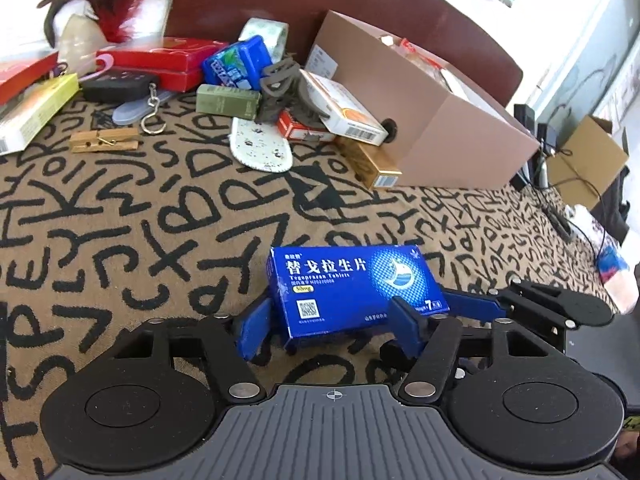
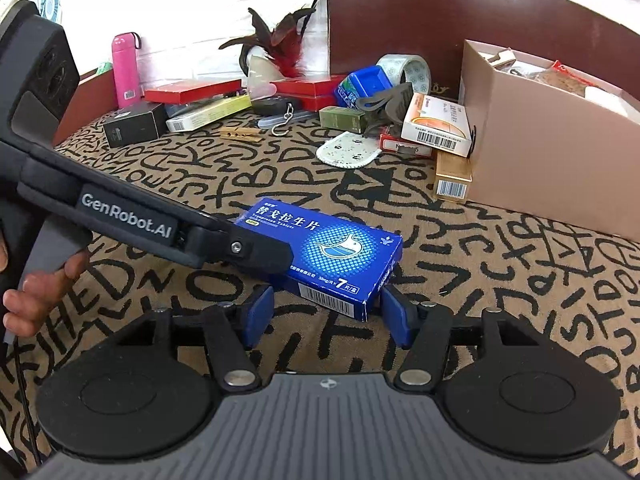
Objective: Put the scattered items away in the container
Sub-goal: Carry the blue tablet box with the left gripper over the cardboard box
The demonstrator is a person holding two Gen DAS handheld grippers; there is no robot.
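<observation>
Now straddling the blue cardboard tablet box lengthwise with the gaping left claw — bracketing its short end with the half-open right claw, grip untellable.

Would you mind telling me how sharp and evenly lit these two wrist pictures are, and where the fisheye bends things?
Left wrist view: the blue tablet box is sharp, its print legible; the red feather at the rim is smeared, and the upper corners wash out white. Right wrist view: even daylight, the brown cardboard container bows outward at the edge, and the white wall behind is overexposed.
</observation>
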